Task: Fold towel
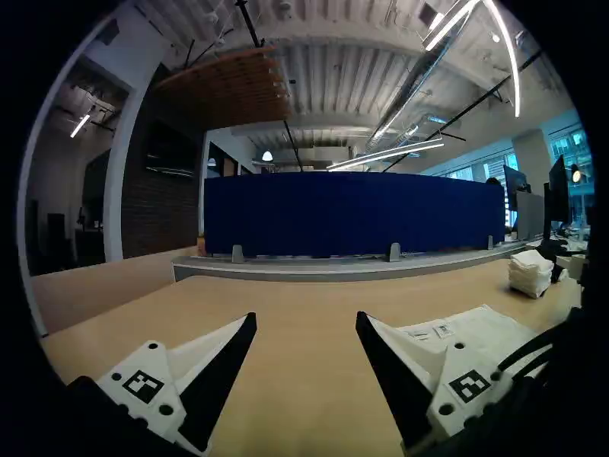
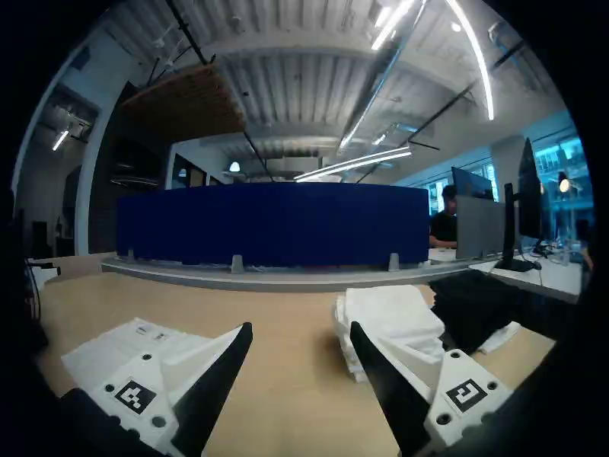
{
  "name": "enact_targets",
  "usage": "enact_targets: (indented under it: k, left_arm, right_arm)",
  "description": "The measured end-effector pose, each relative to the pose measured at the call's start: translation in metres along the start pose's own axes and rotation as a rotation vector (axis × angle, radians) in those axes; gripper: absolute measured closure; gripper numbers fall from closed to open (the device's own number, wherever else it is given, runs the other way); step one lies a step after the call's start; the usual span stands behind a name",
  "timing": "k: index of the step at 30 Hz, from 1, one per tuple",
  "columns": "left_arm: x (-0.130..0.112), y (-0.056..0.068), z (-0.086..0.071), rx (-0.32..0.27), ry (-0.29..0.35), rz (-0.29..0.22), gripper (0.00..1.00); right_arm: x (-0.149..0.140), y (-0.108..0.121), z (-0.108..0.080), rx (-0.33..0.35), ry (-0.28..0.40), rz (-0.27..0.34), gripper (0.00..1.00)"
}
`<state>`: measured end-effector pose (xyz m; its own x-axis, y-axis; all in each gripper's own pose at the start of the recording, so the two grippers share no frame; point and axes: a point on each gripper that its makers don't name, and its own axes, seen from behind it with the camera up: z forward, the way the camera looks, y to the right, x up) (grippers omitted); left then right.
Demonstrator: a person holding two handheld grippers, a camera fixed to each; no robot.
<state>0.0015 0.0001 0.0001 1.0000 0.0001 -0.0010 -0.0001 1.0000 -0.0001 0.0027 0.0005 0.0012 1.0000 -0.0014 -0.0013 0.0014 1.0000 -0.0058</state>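
A stack of folded white towels [image 2: 388, 320] sits on the wooden table just ahead and right of my right gripper [image 2: 301, 341], which is open with nothing between its fingers. The same stack [image 1: 530, 272] appears far off to the right in the left gripper view. A flat white towel with small labels [image 1: 472, 329] lies on the table behind the right finger of my left gripper [image 1: 306, 331], which is open and holds nothing. That flat towel [image 2: 129, 343] also lies behind my right gripper's left finger.
A blue divider panel [image 1: 350, 213] runs across the back of the wooden table [image 1: 304, 305]. A black cloth or bag [image 2: 479, 301] lies right of the stack. Monitors [image 2: 525, 206] and a seated person [image 2: 445, 221] are at the far right.
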Motion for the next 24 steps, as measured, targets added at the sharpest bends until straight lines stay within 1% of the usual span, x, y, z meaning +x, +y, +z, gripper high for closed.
enact_targets:
  k: [3, 5, 11, 15, 18, 24]
  left_arm:
    - [0.013, 0.001, 0.001, -0.001, 0.009, 0.0, 0.03]
    - [0.023, 0.0, 0.002, -0.001, 0.023, -0.003, 0.03]
    - [0.055, -0.002, 0.006, -0.007, 0.023, -0.007, 0.03]
    - [0.08, -0.002, 0.005, -0.012, 0.016, -0.006, 0.03]
    - [0.101, -0.001, 0.003, -0.017, 0.011, -0.004, 0.03]
    - [0.147, -0.001, 0.0, -0.024, 0.005, -0.011, 0.03]
  right_arm:
    - [0.001, 0.0, -0.001, -0.004, 0.002, 0.0, 0.01]
    - [0.008, 0.001, -0.002, -0.005, 0.001, 0.001, 0.0]
    - [0.041, 0.003, -0.005, -0.012, 0.008, -0.014, 0.01]
    - [0.072, 0.0, -0.009, -0.008, -0.001, -0.028, 0.0]
    - [0.1, -0.003, -0.012, -0.006, 0.002, -0.03, 0.0]
    - [0.15, -0.007, -0.018, -0.003, -0.001, -0.032, 0.01]
